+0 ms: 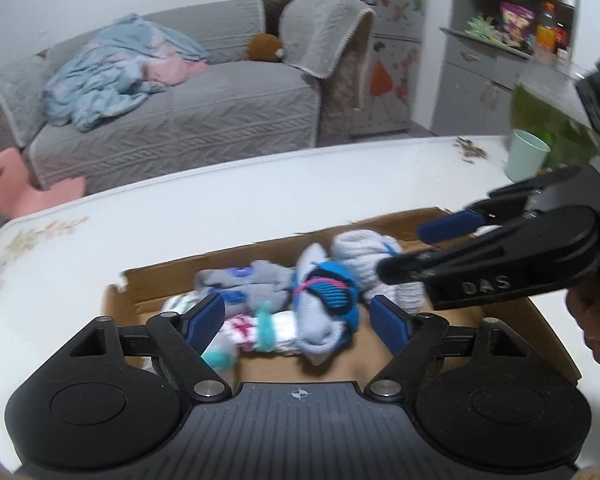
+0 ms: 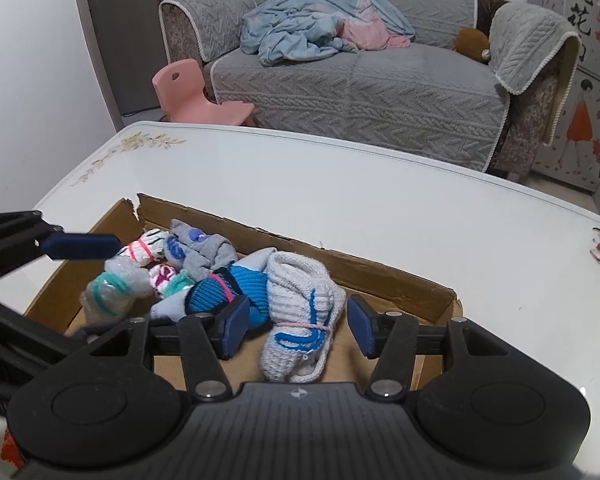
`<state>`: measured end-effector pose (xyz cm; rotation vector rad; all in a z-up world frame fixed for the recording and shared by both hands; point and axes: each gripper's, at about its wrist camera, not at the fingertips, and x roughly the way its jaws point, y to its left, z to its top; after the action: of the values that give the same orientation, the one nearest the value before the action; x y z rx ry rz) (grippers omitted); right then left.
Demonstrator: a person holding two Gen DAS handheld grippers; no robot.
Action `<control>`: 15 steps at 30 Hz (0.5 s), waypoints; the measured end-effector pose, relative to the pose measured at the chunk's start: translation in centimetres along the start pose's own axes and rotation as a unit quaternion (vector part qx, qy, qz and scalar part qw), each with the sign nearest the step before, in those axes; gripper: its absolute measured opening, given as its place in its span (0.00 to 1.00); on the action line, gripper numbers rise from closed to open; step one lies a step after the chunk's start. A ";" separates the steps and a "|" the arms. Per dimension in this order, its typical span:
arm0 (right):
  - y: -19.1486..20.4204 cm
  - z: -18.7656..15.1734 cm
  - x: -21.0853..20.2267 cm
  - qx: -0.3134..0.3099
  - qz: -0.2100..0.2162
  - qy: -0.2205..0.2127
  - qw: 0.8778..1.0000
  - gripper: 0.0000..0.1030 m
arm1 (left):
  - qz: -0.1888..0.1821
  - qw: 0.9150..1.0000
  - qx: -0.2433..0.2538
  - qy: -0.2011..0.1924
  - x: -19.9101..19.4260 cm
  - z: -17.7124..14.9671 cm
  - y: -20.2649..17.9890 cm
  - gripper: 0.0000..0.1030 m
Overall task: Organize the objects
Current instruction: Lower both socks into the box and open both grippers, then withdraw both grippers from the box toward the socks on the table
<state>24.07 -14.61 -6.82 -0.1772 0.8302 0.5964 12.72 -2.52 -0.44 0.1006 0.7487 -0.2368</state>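
The white sock roll [image 2: 300,312] lies in the box [image 2: 400,280], at its right end as your right view shows it, long axis running from the far wall toward you, with pink thread tied round its near part. It sits directly ahead of your right tool [image 2: 296,330], between the two blue pads; those pads stand apart and neither one presses on the wool, so nothing is held there. Just left of it, touching, is the blue sock roll [image 2: 236,284], and beyond that the grey roll [image 2: 204,252] and the small white-and-teal bundles [image 2: 112,292] crowd toward the box's far left corner. Your left tool [image 1: 300,320] hangs over the near left part of the box with its pads wide apart and empty, the blue roll [image 1: 328,300] ahead of it. The right tool looks the nearer one for the white roll: I judge a straight drop and a squeeze across its short width would take it, but mind the left pad, which sits close against the blue roll and could pinch both. The box rests on the white counter [image 2: 340,184], near its front edge.
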 end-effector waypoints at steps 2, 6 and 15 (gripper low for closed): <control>0.4 -0.1 -0.3 -0.003 0.002 0.001 1.000 0.49 | 0.001 1.000 -0.011 0.001 -0.6 -0.1 0.7 0.82; 1.1 -0.2 -1.0 -0.007 0.002 0.001 1.000 0.52 | 0.011 0.999 -0.031 -0.002 -2.2 -0.6 2.1 0.82; 2.3 -1.1 -3.1 -0.008 0.000 -0.005 1.000 0.64 | 0.032 0.997 -0.075 -0.010 -5.8 -2.3 4.5 0.83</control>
<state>20.48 -14.47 -5.06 -0.1895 0.8163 0.6035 8.17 3.29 1.89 -0.0203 0.7404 -0.1200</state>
